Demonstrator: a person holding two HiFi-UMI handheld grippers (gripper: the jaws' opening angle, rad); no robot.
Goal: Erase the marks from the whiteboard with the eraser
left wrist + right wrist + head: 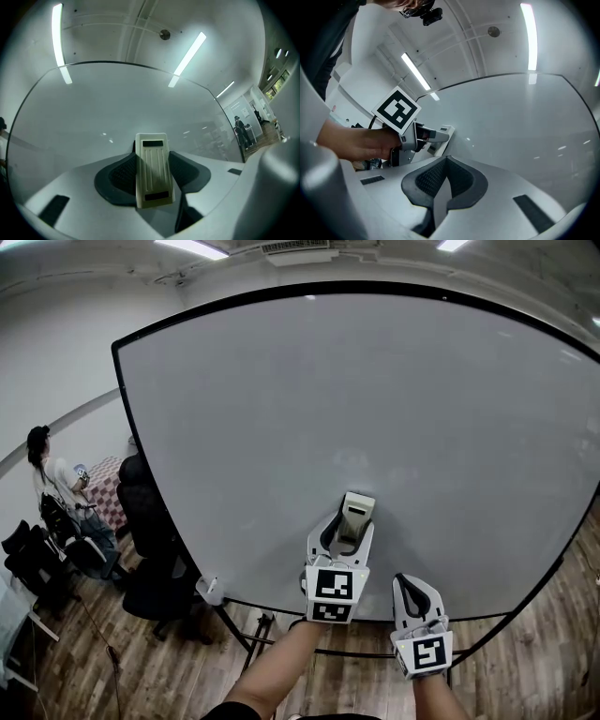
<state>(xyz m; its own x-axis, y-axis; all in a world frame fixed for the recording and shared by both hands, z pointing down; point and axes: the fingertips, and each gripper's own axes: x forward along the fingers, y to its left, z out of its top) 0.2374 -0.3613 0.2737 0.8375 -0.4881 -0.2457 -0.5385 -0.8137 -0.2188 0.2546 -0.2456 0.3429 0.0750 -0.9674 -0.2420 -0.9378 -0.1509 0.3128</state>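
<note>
now left gripper [345,523] clamps eraser [152,171], seemingly against whiteboard [375,409]; right gripper [446,162] closed.

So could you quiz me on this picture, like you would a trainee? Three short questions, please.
1. True or false: the left tool is shut on the eraser.
2. How do the jaws of the right tool stand? A: wide apart. B: shut, with nothing between them. C: shut on a pen.
3. Which large flat thing do both tools face?

Key: 1 true; 2 B; 3 the whiteboard.
</note>
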